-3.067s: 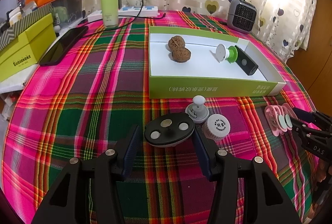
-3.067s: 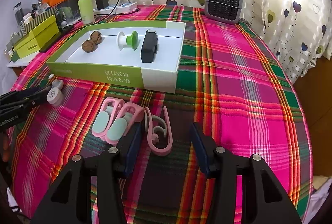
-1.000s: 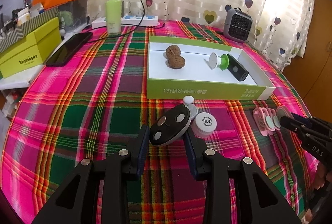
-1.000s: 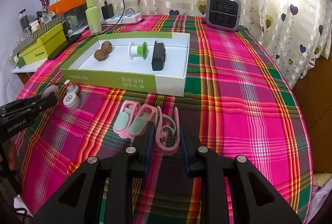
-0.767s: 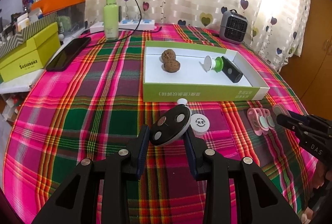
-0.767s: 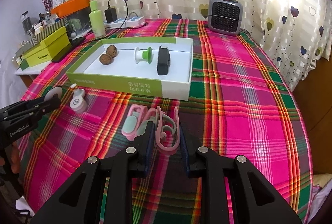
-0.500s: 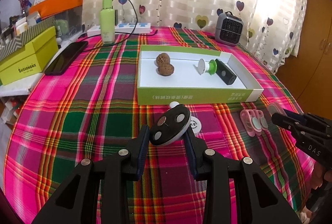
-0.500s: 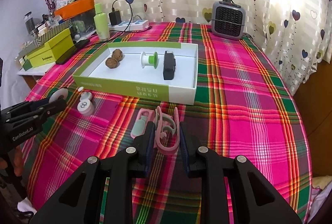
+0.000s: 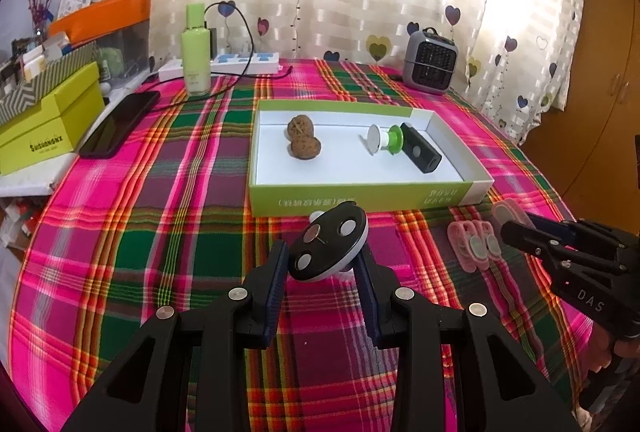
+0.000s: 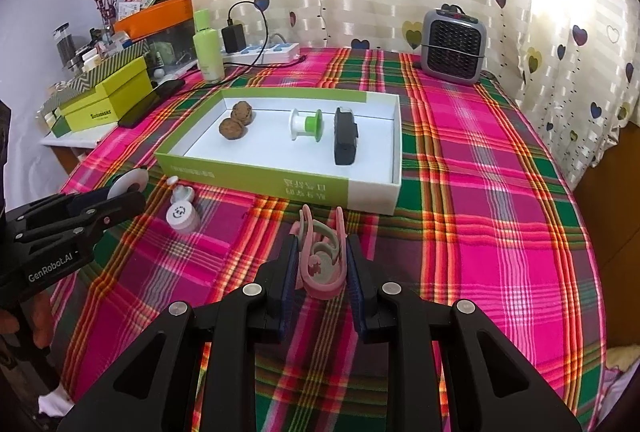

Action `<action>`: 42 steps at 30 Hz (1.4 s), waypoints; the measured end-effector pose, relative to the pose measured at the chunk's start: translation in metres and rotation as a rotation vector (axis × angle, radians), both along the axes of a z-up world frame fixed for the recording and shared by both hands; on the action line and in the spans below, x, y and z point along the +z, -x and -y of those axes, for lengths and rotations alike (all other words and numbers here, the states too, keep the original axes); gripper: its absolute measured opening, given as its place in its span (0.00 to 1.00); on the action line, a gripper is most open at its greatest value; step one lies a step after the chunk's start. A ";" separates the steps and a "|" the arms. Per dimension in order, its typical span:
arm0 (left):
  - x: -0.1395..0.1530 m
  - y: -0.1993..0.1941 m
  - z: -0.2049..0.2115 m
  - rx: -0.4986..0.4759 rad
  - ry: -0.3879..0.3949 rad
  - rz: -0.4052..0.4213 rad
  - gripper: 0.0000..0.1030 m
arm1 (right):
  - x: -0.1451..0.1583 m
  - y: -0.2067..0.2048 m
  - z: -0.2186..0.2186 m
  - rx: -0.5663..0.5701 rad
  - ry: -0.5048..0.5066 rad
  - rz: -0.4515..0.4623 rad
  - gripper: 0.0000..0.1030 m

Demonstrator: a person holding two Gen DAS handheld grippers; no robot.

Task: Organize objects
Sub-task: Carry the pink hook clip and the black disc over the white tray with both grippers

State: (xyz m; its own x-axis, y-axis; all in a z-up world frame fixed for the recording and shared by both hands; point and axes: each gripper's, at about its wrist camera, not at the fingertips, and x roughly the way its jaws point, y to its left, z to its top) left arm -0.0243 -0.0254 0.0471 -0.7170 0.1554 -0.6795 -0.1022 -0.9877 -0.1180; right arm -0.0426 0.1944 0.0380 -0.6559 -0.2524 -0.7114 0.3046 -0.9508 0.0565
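The left gripper (image 9: 323,263) is clamped on a smooth black oval disc (image 9: 329,246) with three round metal studs, held tilted above the plaid cloth (image 9: 160,224). The right gripper (image 10: 322,260) pinches a soft pink curved hook (image 10: 322,260), lifted off the cloth too. Just beyond both sits the shallow green-walled cardboard box (image 9: 360,193), holding two wrinkled walnuts (image 9: 303,139), a spool and a black bar

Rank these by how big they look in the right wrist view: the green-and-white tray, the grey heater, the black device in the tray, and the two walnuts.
1. green-and-white tray
2. grey heater, though it stands farther back
3. black device
4. two walnuts, which look alike, so I won't rank one over the other
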 end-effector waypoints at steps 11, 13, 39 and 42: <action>0.008 0.014 -0.004 -0.009 -0.009 -0.014 0.30 | 0.004 0.015 0.009 0.024 0.012 0.000 0.24; 0.008 0.018 -0.004 -0.010 -0.012 -0.009 0.30 | 0.005 0.019 0.010 0.029 0.013 0.000 0.24; 0.007 0.079 -0.003 -0.007 -0.023 0.016 0.30 | 0.003 0.086 0.040 0.074 0.046 0.050 0.24; 0.004 0.085 -0.002 -0.006 -0.020 0.023 0.30 | -0.001 0.094 0.041 0.070 0.043 0.060 0.24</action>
